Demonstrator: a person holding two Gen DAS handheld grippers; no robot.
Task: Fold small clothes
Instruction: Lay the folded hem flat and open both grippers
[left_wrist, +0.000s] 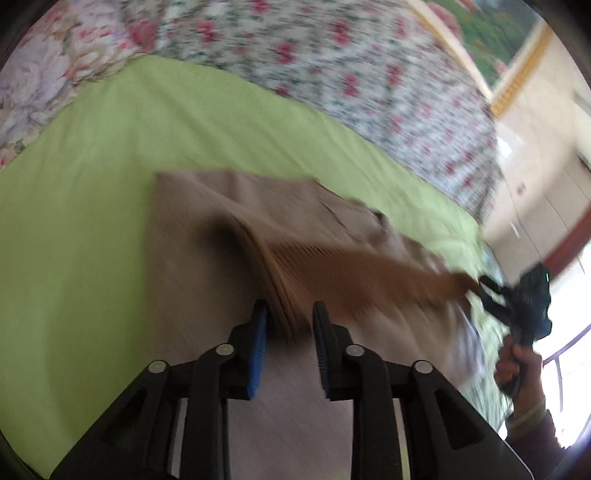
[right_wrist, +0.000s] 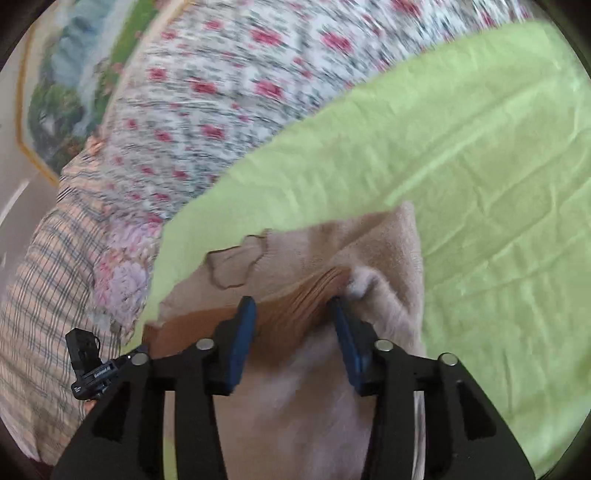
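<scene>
The black plastic left tool (left_wrist: 289, 325) has silver pivot screws and blue ribbed pads (left_wrist: 259, 354). The matching right tool (right_wrist: 291, 325) carries darker blue pads (right_wrist: 242, 343). A bare-skinned right hand (left_wrist: 517, 363) ends in what seems, through blur, a dark sleeve.

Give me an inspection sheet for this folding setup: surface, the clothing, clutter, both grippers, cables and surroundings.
Surface: green sheet spread over the bed, lightly creased.
Job's things: beige garment on the sheet; its brown ribbed band is lifted and stretched between the two grippers.
Clutter: floral quilt and a plaid cloth along the sheet's far edge.
Grippers: left gripper and right gripper each have the ribbed band between the fingers; blur hides whether they clamp it.
Cables: nothing seen.
Surroundings: framed landscape picture on the wall, pale cabinets; both views are motion-blurred.
</scene>
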